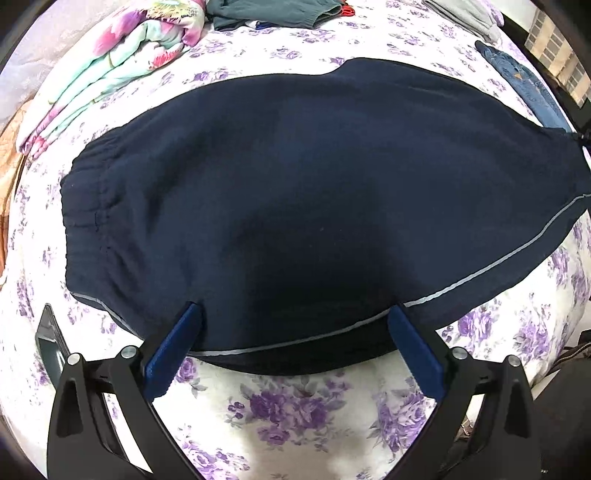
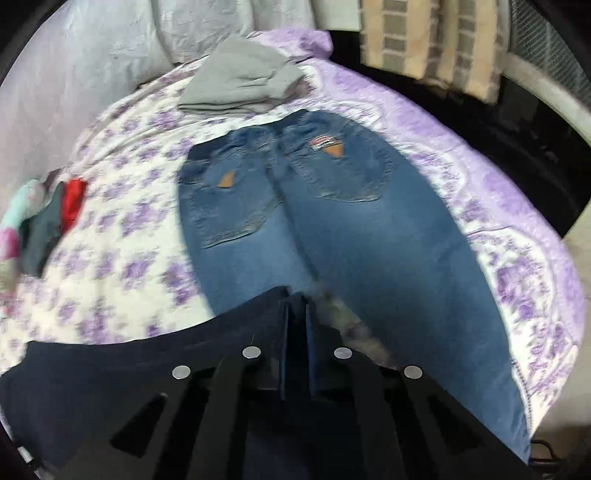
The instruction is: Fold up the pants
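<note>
Dark navy pants [image 1: 295, 206] with a grey side stripe lie folded lengthwise on the floral bedsheet, waistband to the left. My left gripper [image 1: 293, 321] is open, its blue pads [image 1: 173, 350] on either side of the pants' near edge. In the right wrist view, my right gripper [image 2: 297, 306] is shut on a corner of the navy pants [image 2: 147, 369] and holds it above a pair of blue jeans [image 2: 332, 229]. That view is blurred.
The white and purple floral bedsheet [image 1: 295, 413] covers the bed. A folded colourful blanket [image 1: 122, 62] and a dark green garment [image 1: 273, 13] lie at the back. Folded grey clothes [image 2: 240, 79] lie beyond the jeans. The bed's edge [image 2: 517, 206] runs along the right.
</note>
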Tool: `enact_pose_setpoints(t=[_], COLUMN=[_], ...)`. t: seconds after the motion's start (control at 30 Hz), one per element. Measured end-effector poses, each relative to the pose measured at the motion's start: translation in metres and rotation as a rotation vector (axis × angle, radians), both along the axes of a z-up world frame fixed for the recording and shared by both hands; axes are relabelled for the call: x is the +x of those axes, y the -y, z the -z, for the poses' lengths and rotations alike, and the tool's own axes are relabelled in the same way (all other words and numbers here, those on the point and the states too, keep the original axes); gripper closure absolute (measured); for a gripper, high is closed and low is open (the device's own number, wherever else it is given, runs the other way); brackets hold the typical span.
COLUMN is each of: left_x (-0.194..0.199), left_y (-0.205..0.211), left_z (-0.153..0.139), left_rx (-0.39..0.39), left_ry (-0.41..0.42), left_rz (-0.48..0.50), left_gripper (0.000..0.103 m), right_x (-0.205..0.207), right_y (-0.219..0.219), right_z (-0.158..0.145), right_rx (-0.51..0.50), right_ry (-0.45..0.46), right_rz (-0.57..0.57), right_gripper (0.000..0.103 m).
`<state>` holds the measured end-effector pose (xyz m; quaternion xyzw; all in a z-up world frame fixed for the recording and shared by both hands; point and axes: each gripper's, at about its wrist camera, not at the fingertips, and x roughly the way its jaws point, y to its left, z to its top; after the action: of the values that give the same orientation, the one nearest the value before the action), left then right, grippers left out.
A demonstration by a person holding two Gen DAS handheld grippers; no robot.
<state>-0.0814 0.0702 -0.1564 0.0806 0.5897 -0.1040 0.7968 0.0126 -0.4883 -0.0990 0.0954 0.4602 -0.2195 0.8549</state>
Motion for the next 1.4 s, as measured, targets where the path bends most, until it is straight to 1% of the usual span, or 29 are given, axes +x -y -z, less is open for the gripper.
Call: enact_pose_setpoints(t=[0.03,0.07,0.13,0.17,0.23,0.3,0.33,0.43,0.47,0.53,0.57,0.63,0.67,0.7,0.73,0.77,0.83,0.93,1.0,1.07,1.1,1.13,1.17,1.2,1.23,1.3,1.33,1.37,1.4], left_x=[0.0,0.001,0.005,0.006,0.007,0.014,0.017,0.039,0.047,0.059,0.06,0.064,0.061,0.059,0.059,0.059,0.06,0.056,0.052,0.049,0.048,0.047,0.046,0.044,0.042,0.038,0.038,0.038,0.037], left_y=[0.002,0.003,0.0,-0.004,-0.01,-0.017,-0.02,-0.045,-0.054,-0.062,-0.066,-0.06,-0.052,-0.047,-0.042,-0.041,-0.044,-0.048,-0.051,-0.053,-0.055,-0.056,-0.057,-0.055,-0.052,-0.048,-0.049,-0.052,-0.056], left_z=[0.0,-0.001,-0.01,-0.017,-0.029,-0.044,-0.049,-0.053,-0.049,-0.038,-0.026,0.006,0.01,0.009,0.008,0.007,0.003,-0.009,-0.016,-0.016,-0.014,-0.006,0.0,0.005,0.005,0.0,-0.002,-0.005,-0.008], left_rx=[0.004,0.006,-0.019,-0.042,-0.082,-0.077,-0.07,-0.073,-0.079,-0.091,-0.073,0.04,0.091,0.114,0.13,0.122,0.1,0.039,-0.013,-0.085,-0.116,-0.132,-0.124,-0.103,-0.081,-0.064,-0.071,-0.086,-0.098], left_ry=[-0.001,-0.008,-0.014,-0.006,0.025,0.074,0.095,0.122,0.11,0.074,0.05,-0.021,0.003,0.028,0.032,0.025,0.004,0.001,0.005,-0.008,-0.023,-0.048,-0.059,-0.055,-0.037,-0.016,-0.013,-0.011,-0.007], left_rz=[0.001,0.002,-0.007,-0.013,-0.018,-0.029,-0.042,-0.121,-0.169,-0.205,-0.211,-0.206,-0.187,-0.183,-0.179,-0.173,-0.169,-0.174,-0.191,-0.2,-0.206,-0.219,-0.222,-0.212,-0.197,-0.186,-0.186,-0.195,-0.206], left_gripper=[0.004,0.004,0.005,0.005,0.005,0.005,0.005,0.005,0.005,0.005,0.005,0.004,0.004,0.004,0.004,0.005,0.005,0.005,0.005,0.005,0.005,0.005,0.005,0.005,0.005,0.005,0.005,0.005,0.005], right_x=[0.001,-0.002,-0.013,-0.024,-0.043,-0.067,-0.078,-0.109,-0.12,-0.134,-0.141,-0.148,-0.15,-0.151,-0.15,-0.148,-0.138,-0.12,-0.11,-0.105,-0.103,-0.1,-0.101,-0.1,-0.096,-0.078,-0.07,-0.057,-0.047], right_y=[0.002,0.003,0.005,0.005,0.001,-0.005,-0.007,-0.018,-0.022,-0.025,-0.027,-0.029,-0.029,-0.028,-0.029,-0.029,-0.03,-0.027,-0.022,-0.012,-0.009,-0.007,-0.008,-0.011,-0.02,-0.06,-0.079,-0.115,-0.148], right_z=[0.008,0.005,-0.01,-0.022,-0.041,-0.051,-0.049,-0.041,-0.034,-0.019,-0.007,0.01,0.019,0.025,0.029,0.031,0.035,0.043,0.047,0.053,0.055,0.055,0.051,0.042,0.026,-0.026,-0.042,-0.063,-0.075], right_rx=[0.001,0.009,0.029,0.042,0.051,0.095,0.132,0.278,0.355,0.475,0.537,0.616,0.663,0.693,0.703,0.695,0.687,0.657,0.626,0.612,0.619,0.637,0.671,0.69,0.678,0.589,0.555,0.496,0.448], right_ry=[-0.047,-0.044,-0.014,0.017,0.061,0.069,0.064,0.08,0.096,0.108,0.105,0.094,0.091,0.097,0.114,0.124,0.154,0.14,0.163,0.164,0.161,0.148,0.158,0.174,0.185,0.207,0.208,0.196,0.177], right_rz=[0.007,0.018,0.046,0.052,0.046,0.033,0.025,0.033,0.048,0.077,0.098,0.139,0.167,0.185,0.2,0.206,0.205,0.237,0.27,0.327,0.343,0.345,0.337,0.32,0.278,0.078,-0.007,-0.152,-0.272], right_gripper=[0.078,0.075,0.055,0.05,0.035,0.028,0.028,0.023,0.023,0.023,0.023,0.023,0.023,0.023,0.023,0.023,0.023,0.023,0.029,0.049,0.054,0.068,0.077,0.077,0.077,0.078,0.078,0.078,0.078])
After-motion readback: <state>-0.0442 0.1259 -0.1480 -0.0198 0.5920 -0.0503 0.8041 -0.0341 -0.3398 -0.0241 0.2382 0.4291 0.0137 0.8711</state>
